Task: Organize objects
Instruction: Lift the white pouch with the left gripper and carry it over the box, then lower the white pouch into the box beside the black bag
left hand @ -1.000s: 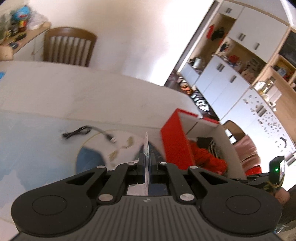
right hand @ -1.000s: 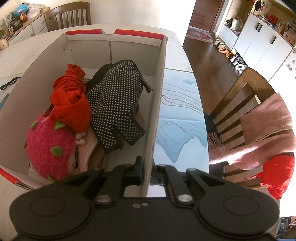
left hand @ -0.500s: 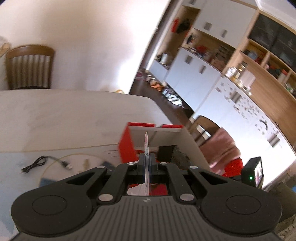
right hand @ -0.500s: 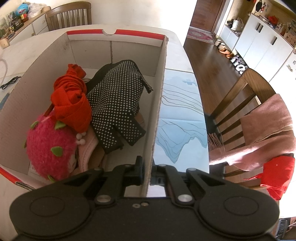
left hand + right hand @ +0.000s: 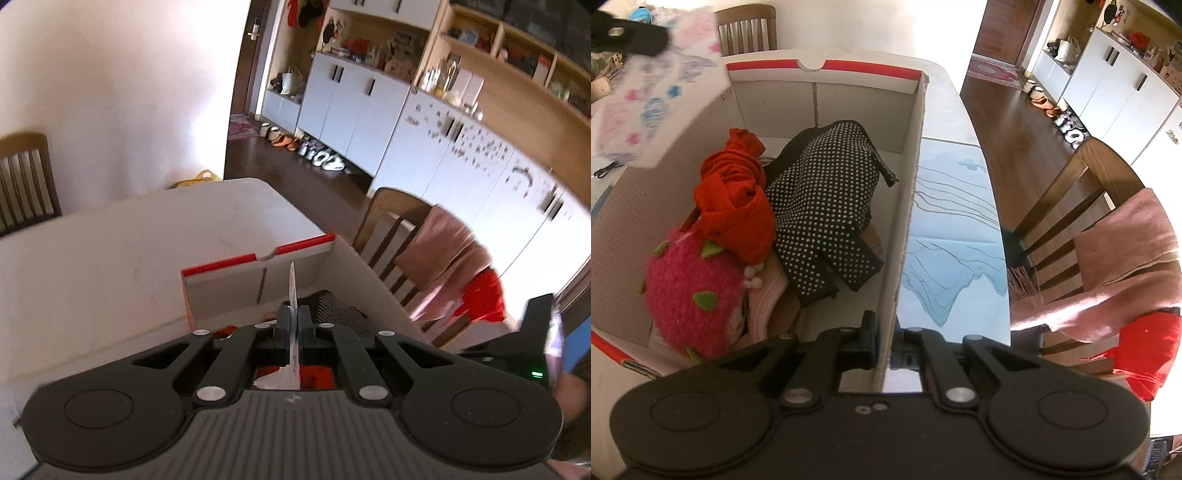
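A red and white cardboard box stands open on the table. It holds a red cloth, a black dotted garment and a pink strawberry plush. My right gripper is shut on the box's right wall. My left gripper is shut on a thin white patterned packet, held edge-on above the box. The packet and left gripper show at the right wrist view's top left, over the box's left wall.
A blue patterned mat lies right of the box. A wooden chair with a pink cloth and red fabric stands at the table's right. Another chair is at the far left. A black cable lies left of the box.
My left gripper has swung right with the packet, from over the mat to above the box. The packet has come into the right wrist view. My right gripper has not moved.
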Action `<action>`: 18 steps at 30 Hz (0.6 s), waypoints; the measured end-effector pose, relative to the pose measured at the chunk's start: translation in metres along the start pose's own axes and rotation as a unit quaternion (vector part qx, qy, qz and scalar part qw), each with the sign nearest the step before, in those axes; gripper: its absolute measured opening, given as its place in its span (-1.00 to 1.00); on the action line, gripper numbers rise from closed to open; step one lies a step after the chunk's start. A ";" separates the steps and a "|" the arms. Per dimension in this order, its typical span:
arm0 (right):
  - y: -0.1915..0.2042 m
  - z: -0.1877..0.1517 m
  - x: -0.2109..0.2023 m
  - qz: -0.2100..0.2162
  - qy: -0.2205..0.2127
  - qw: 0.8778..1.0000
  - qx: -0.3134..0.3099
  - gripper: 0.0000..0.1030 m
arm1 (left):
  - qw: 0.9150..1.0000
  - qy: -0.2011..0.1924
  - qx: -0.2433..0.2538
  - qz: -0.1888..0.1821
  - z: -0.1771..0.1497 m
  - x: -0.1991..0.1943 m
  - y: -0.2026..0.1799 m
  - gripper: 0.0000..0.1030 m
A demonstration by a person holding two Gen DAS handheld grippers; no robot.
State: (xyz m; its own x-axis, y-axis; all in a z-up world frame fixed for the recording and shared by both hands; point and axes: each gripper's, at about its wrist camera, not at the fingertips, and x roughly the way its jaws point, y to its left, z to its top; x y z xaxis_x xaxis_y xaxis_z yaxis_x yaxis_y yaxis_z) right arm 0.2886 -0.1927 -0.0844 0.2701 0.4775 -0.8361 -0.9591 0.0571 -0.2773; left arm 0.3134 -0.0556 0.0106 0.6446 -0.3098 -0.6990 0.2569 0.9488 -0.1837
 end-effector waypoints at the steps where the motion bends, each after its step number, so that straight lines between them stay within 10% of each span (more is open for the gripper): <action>1: 0.000 0.000 0.000 0.001 0.000 1.000 0.000 -0.91 | 1.000 0.003 0.010 0.006 0.003 0.006 -0.002 -0.95; 18: -0.003 0.000 0.000 0.011 0.001 1.000 0.000 -0.91 | 0.995 0.061 0.067 0.045 0.010 0.099 -0.028 -0.95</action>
State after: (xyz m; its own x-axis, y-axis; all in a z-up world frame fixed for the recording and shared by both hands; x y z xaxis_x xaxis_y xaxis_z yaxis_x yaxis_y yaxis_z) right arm 0.2917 -0.1933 -0.0834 0.2484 0.4762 -0.8435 -0.9649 0.0455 -0.2585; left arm 0.3766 -0.1131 -0.0466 0.5784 -0.2068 -0.7891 0.3012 0.9531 -0.0290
